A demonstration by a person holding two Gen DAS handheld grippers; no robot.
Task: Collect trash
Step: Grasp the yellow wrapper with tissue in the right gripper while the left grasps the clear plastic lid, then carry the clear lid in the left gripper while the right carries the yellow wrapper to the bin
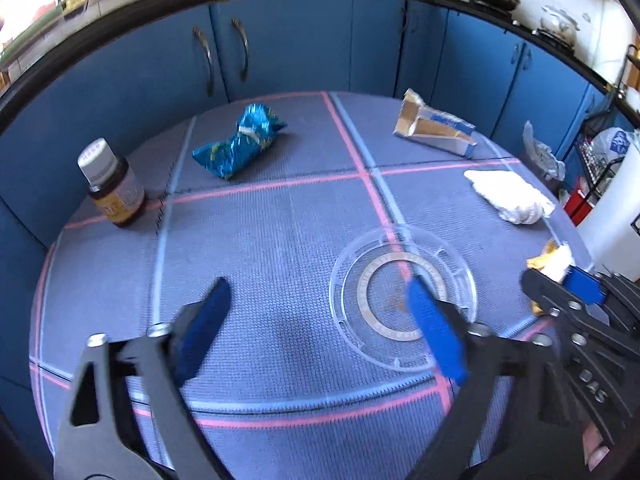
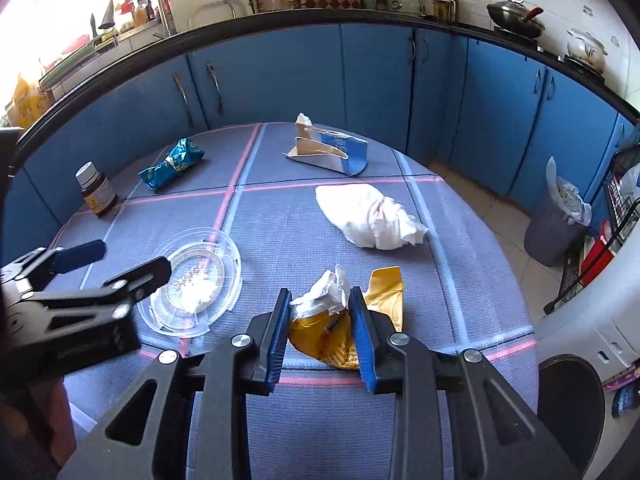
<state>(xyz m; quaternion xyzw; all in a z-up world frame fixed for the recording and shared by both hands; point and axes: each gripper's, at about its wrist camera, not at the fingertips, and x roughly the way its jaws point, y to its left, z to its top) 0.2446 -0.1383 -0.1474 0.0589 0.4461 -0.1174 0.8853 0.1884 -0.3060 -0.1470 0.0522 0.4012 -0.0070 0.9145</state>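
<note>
Clear plastic, the round lid lies flat on the blue mat. The left gripper hangs over it with its claw wide open, one finger past each side, likely to pinch it next. To the right, the right gripper squeezes the yellow wrapper stuffed with white tissue, so it can go to the grey bin on the floor

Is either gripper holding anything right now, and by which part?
The right gripper pinches the yellow wrapper stuffed with white tissue at its crumpled near end. The left gripper is open over the clear plastic lid, holding nothing.
</note>
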